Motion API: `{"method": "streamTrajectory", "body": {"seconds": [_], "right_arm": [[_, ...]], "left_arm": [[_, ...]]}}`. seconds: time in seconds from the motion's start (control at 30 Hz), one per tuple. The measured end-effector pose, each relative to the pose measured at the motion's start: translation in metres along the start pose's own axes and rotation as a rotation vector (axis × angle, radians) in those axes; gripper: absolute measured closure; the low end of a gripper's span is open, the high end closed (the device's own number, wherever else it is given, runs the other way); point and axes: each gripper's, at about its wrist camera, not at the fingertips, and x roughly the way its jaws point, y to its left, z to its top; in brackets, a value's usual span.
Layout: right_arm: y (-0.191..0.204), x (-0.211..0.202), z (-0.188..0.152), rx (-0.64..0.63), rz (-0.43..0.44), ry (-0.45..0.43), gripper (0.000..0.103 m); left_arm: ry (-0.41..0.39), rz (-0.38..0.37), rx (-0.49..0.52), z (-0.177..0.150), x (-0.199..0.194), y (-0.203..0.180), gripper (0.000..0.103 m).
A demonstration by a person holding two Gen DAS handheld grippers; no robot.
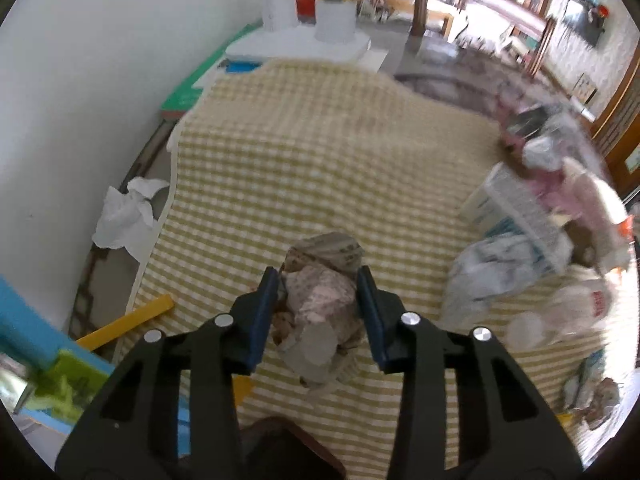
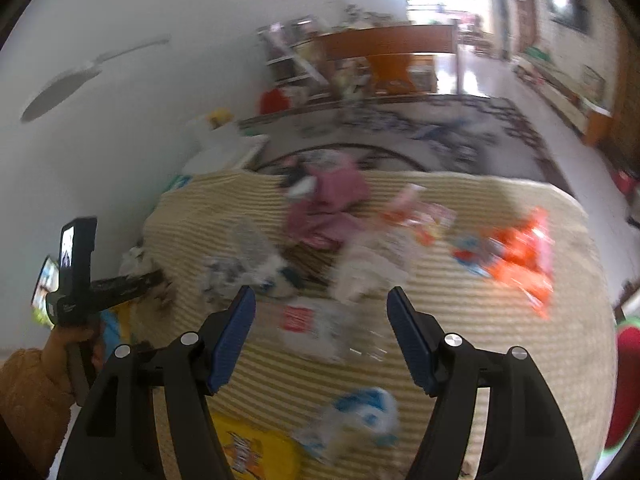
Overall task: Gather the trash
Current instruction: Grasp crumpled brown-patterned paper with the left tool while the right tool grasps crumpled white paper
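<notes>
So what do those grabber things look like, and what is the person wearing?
Each tool, left and right, is a black frame with cut-out holes, round silver bolts and two flat blue fingers. The person's sleeve looks mustard-orange and thick.

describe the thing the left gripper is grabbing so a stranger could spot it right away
Start at the yellow-and-white checked blanket that covers most of the left wrist view. At its near edge, the left gripper pinches a crumpled paper wad between its blue pads. It is grey and pinkish with printed lines, unlike the plain white tissue lying off the blanket.
</notes>
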Motion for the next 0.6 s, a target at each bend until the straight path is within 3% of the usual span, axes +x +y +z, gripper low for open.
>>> {"method": "streamTrajectory", "body": {"seconds": [0.13, 0.27, 0.4, 0.6], "right_arm": [[0.019, 0.029, 0.02, -0.042, 0.049, 0.042, 0.037], [0.054, 0.062, 0.038, -0.168, 0.119, 0.107, 0.038], [0.074, 0.098, 0.045, -0.176, 0.234, 0.229, 0.049], [0.099, 0.149, 0.035, -0.181, 0.269, 0.371, 0.064]], "left_arm": [[-0.038, -0.08, -0.012, -0.006, -0.024, -0.012, 0.064], [-0.008, -0.136, -0.019, -0.023, -0.031, -0.028, 0.064], [0.035, -0.178, -0.033, -0.044, -0.035, -0.041, 0.064], [0.09, -0.205, -0.037, -0.063, -0.028, -0.052, 0.063]]}}
